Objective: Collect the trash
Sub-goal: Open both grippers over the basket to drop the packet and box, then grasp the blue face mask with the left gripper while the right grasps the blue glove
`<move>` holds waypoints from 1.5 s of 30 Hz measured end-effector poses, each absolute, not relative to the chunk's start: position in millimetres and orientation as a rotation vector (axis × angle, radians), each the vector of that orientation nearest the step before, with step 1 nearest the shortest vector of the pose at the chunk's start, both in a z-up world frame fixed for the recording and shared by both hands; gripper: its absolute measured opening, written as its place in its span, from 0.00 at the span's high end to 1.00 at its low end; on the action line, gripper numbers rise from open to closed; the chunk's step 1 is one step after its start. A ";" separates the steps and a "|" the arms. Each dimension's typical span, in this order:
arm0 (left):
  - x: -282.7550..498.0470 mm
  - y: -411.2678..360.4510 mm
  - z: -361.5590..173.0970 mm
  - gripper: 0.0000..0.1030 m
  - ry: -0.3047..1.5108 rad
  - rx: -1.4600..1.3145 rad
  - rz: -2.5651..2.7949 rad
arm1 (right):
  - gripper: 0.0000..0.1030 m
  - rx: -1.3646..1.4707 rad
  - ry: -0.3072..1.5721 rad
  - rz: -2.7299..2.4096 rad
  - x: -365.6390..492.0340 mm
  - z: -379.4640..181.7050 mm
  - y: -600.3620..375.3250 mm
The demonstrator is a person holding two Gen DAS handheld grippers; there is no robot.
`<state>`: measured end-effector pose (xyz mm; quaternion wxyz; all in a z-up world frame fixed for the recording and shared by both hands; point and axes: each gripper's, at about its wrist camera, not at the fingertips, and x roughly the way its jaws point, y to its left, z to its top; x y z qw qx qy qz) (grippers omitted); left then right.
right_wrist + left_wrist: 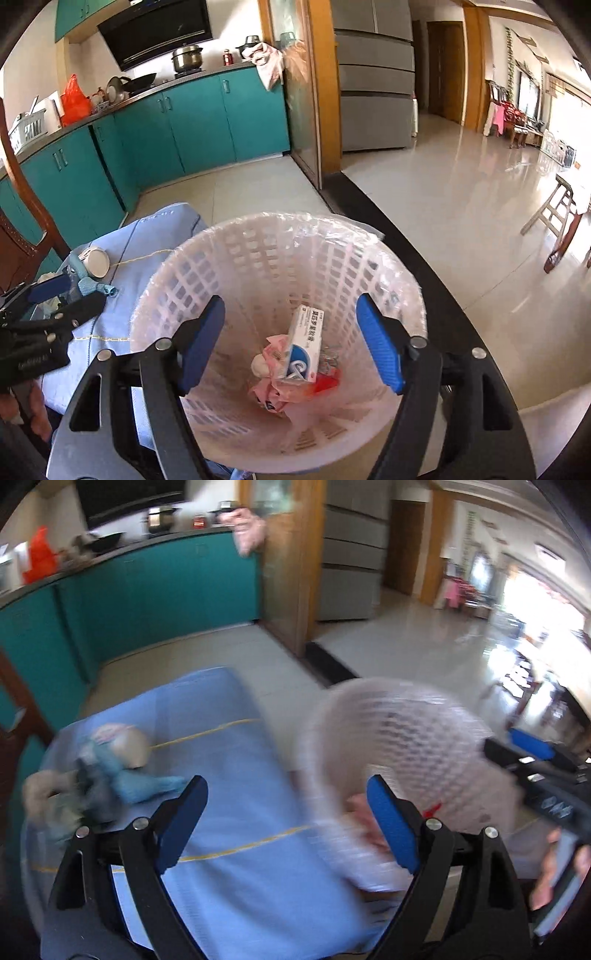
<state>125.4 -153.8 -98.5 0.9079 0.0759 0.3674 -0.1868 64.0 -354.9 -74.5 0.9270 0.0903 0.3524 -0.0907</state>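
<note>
A white lattice basket (280, 258) with a clear plastic liner stands at the right edge of the blue-clothed table (122, 306). Inside it lie a white-and-blue box (303, 343), pink wrappers (273, 373) and a red scrap (327, 382). My right gripper (291, 343) hangs open over the basket's mouth with nothing between its pads. On the cloth to the left sit a paper cup (96, 262) and crumpled blue trash (92, 286). The left wrist view is blurred: my left gripper (288, 823) is open over bare cloth, the trash pile (96, 775) left of its fingers, the basket (406, 738) to its right.
Teal kitchen cabinets (192, 122) with pots on the counter run along the back. A wooden door frame (325, 92) and a grey fridge (376, 74) stand behind the basket. A dark wooden chair (22, 229) is at the left, a wooden stool (561, 221) on the glossy floor at the right.
</note>
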 end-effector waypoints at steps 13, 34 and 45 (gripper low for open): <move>200.5 47.6 -132.1 0.34 0.929 -0.034 0.093 | 0.30 0.079 0.675 0.112 155.1 -41.4 -228.6; 157.2 77.6 -150.0 0.84 1.064 -0.095 -0.039 | 0.67 -0.025 1.005 0.397 238.1 -157.1 -83.0; 133.6 67.7 -131.0 0.25 1.038 -0.019 -0.036 | 0.37 -0.051 1.040 0.339 158.4 -135.6 -138.7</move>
